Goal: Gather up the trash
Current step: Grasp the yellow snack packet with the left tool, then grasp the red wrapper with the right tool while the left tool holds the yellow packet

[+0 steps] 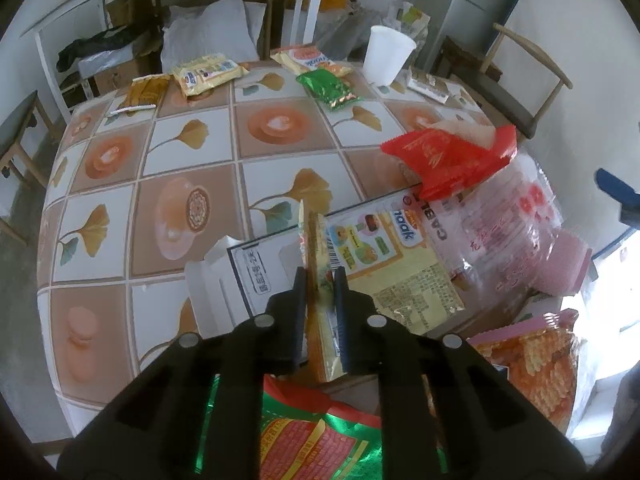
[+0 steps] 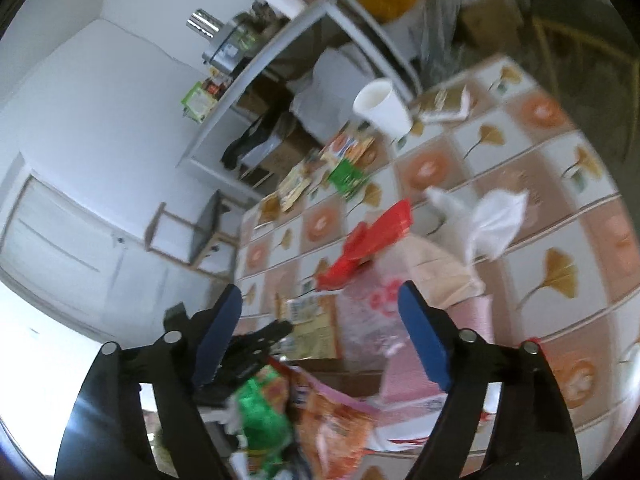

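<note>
In the left wrist view my left gripper point(image 1: 320, 280) is shut on the upright folded edge of a yellow snack wrapper point(image 1: 384, 264), which lies on the patterned table point(image 1: 192, 148). A white carton point(image 1: 224, 280) sits just left of it, with a red wrapper point(image 1: 444, 160) and a clear printed plastic bag point(image 1: 516, 232) to the right. In the blurred right wrist view my right gripper point(image 2: 320, 290) stands open over the clear bag point(image 2: 372, 312), nothing pressed between its blue pads point(image 2: 424, 336). The black left gripper point(image 2: 256, 344) shows at lower left.
More trash lies about: an orange snack bag point(image 1: 532, 368), a green-red foil wrapper point(image 1: 312, 440), a green wrapper point(image 1: 330, 88), yellow wrappers point(image 1: 208, 72), a white cup point(image 1: 388, 54) and a crumpled tissue point(image 2: 496, 216). Chairs and a shelf ring the table.
</note>
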Demonstrator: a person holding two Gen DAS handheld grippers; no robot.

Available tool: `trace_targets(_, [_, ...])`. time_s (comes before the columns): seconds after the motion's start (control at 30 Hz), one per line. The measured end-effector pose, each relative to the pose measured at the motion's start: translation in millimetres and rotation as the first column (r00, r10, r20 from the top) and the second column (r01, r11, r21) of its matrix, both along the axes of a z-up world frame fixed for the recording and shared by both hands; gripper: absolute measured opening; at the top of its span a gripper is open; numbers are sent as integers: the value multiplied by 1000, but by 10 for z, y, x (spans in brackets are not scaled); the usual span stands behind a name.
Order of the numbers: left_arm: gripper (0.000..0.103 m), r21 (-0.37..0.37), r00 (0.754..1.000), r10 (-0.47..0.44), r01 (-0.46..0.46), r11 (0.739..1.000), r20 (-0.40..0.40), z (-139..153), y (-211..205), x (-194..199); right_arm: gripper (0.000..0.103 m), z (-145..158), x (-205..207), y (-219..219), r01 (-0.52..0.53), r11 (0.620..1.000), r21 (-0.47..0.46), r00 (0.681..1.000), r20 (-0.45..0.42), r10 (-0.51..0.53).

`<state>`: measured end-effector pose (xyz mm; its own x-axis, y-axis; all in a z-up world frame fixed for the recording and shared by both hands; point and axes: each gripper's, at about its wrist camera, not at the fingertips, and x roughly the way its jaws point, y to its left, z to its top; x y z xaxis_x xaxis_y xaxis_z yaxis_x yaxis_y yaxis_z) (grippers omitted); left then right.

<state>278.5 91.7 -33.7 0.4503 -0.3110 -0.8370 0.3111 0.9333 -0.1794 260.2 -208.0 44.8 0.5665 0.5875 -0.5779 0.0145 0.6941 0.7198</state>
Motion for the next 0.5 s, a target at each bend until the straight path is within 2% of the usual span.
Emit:
trace_targets(0.13, [10, -21, 1000, 16, -16, 1000, 12, 52, 55, 6, 69, -103, 221, 104, -38, 996, 80, 996, -75, 44])
trace_targets(0.5, [10, -91, 996, 76, -71, 993, 49, 251, 250, -23, 62, -478, 676, 512, -84, 994, 75, 952, -288, 102])
